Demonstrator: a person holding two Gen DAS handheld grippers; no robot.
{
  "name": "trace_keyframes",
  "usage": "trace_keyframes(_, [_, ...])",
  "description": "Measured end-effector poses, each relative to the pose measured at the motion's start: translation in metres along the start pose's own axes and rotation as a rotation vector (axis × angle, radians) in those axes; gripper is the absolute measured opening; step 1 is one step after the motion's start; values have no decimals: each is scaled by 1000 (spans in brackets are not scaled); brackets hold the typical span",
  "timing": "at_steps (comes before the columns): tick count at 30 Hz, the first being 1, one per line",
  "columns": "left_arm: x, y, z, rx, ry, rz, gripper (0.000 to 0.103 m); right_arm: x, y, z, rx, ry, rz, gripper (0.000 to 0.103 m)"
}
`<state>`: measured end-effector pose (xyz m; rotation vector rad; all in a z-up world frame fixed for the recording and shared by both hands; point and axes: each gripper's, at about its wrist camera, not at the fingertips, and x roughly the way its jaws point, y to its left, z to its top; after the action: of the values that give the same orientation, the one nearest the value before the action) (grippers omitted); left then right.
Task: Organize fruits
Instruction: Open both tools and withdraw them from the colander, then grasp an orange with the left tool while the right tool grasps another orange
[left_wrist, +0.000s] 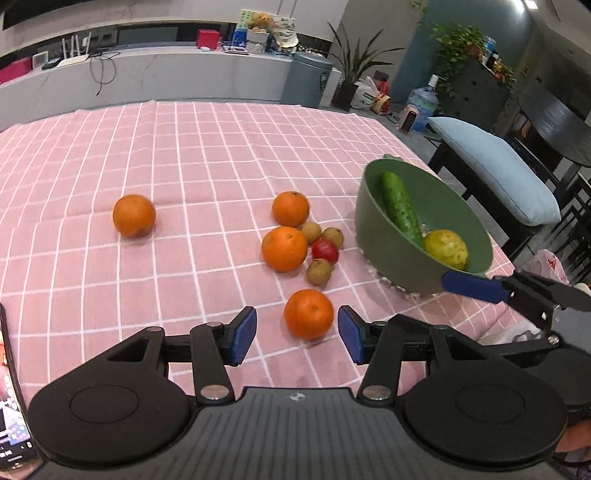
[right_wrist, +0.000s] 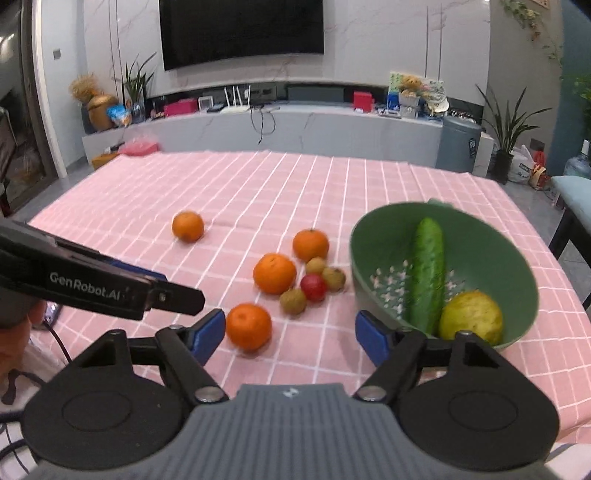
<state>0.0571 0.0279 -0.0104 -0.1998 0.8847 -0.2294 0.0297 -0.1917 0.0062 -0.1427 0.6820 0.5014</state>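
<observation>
Left claw (left_wrist: 297, 334) spread wide, empty, blue pads (left_wrist: 245, 334) flanking the nearest round orange citrus fruit (left_wrist: 308, 314) on either side without contact; fruit dead ahead, centred in the gap, resting on the pink white-checked cloth of the surface (left_wrist: 184, 166). Round body, no long axis to align. Right claw (right_wrist: 291, 334) likewise spread and empty, same fruit (right_wrist: 248, 326) lying toward its left pad, off centre; right pad close against the near rim of the tilted green plastic colander bowl (right_wrist: 517, 280), contact not determinable. Bowl holding a bumpy green cucumber (right_wrist: 426, 273) and a yellow-green lemon-like fruit (right_wrist: 471, 317). Further out: three more oranges, small brown fruits and one red, loose on the cloth. Judged: left claw better placed for closing on the nearest orange; bowl to the right of it.
</observation>
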Motion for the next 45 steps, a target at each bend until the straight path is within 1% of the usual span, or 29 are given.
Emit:
trace_keyframes(3, [5, 7, -4, -35, -5, 6, 60, 12, 1, -2, 15, 29, 2, 67])
trace_keyframes(6, [10, 14, -6, -66, -6, 7, 60, 24, 1, -3, 39, 55, 12, 62])
trace_keyframes(8, [12, 17, -5, -81, -8, -6, 60, 33, 2, -3, 44, 75, 16, 55])
trace_keyframes(10, [15, 19, -4, -92, -9, -24, 60, 40, 3, -3, 40, 92, 2, 50])
trace_keyframes(12, [20, 19, -4, -92, -2, -34, 60, 46, 3, -4, 34, 108, -19, 46])
trace_keyframes(14, [25, 15, -3, -78, 12, -38, 60, 51, 2, -5, 36, 129, -23, 37])
trace_keyframes(17, [32, 10, -3, -53, 33, -39, 60, 56, -1, -6, 44, 152, -22, 30])
trace_keyframes(21, [40, 7, -3, -37, 45, -4, 60, 61, -6, -7, 64, 160, -14, 30])
trace_keyframes(24, [44, 7, -2, -41, 61, -34, 60, 64, -7, -6, 67, 171, 4, 30])
trace_keyframes(26, [47, 7, -1, -53, 72, -62, 60, 66, -6, -6, 64, 177, -4, 30])
trace_keyframes(28, [51, 5, 1, -54, 77, -65, 60, 68, -7, -7, 69, 188, -17, 31])
trace_keyframes(31, [59, 1, 3, -53, 97, -64, 60, 71, -9, -8, 72, 199, -10, 31])
trace_keyframes(32, [62, -1, 3, -50, 103, -67, 59, 71, -9, -7, 72, 200, -9, 30])
trace_keyframes(34, [66, -5, 3, -35, 115, -59, 52, 72, -10, -8, 75, 204, -14, 30])
trace_keyframes(36, [69, -6, 4, -44, 120, -69, 49, 73, -12, -8, 90, 212, -16, 30])
trace_keyframes(41, [67, -7, 4, -51, 106, -53, 47, 72, -14, -8, 97, 207, -8, 30])
trace_keyframes(45, [55, 1, 8, -83, 55, -42, 46, 68, -10, -3, 76, 177, 19, 31])
